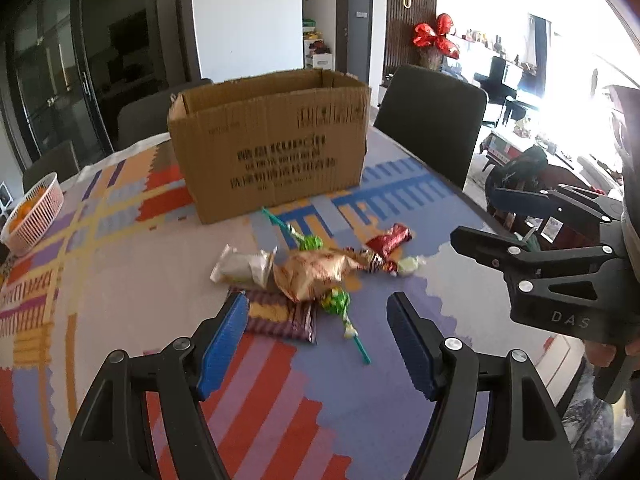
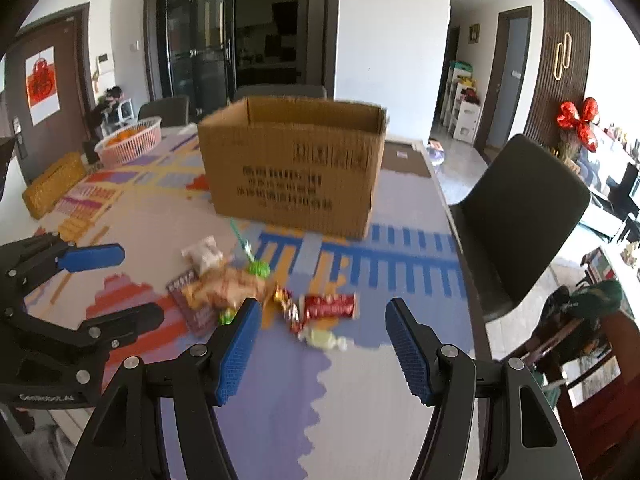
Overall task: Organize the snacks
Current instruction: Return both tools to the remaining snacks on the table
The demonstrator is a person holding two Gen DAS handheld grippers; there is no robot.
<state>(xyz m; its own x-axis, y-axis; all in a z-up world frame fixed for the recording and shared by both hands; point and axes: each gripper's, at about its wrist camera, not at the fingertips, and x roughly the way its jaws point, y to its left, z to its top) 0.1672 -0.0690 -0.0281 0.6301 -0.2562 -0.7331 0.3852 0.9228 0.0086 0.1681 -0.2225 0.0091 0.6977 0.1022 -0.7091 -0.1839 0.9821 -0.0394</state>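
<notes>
Far left on the patterned tablecloth [image 1: 120, 264] sits a pink basket [image 1: 34, 216] with orange fruit inside. The left gripper [image 1: 316, 324] hangs above the cloth, jaws spread apart, nothing between them. Just past its left blue pad lies a purple wafer pack [image 1: 280, 316], partly under a golden crinkled bag [image 1: 312, 274]. To that bag's left, a white packet [image 1: 244, 266]. Two green lollipops, one above the bag [image 1: 310, 242] and one below [image 1: 338, 302], teal sticks pointing out. Behind the pile stands the open cardboard box [image 1: 272, 152], well apart from the snacks. Moving right: a red wrapper [image 1: 390, 238] and a pale green candy [image 1: 408, 266] beside it. At the far right, the right gripper [image 2: 320, 340] hovers over that red wrapper and pale candy, jaws released and empty. A dark chair [image 1: 432, 120] stands at the table's edge.
</notes>
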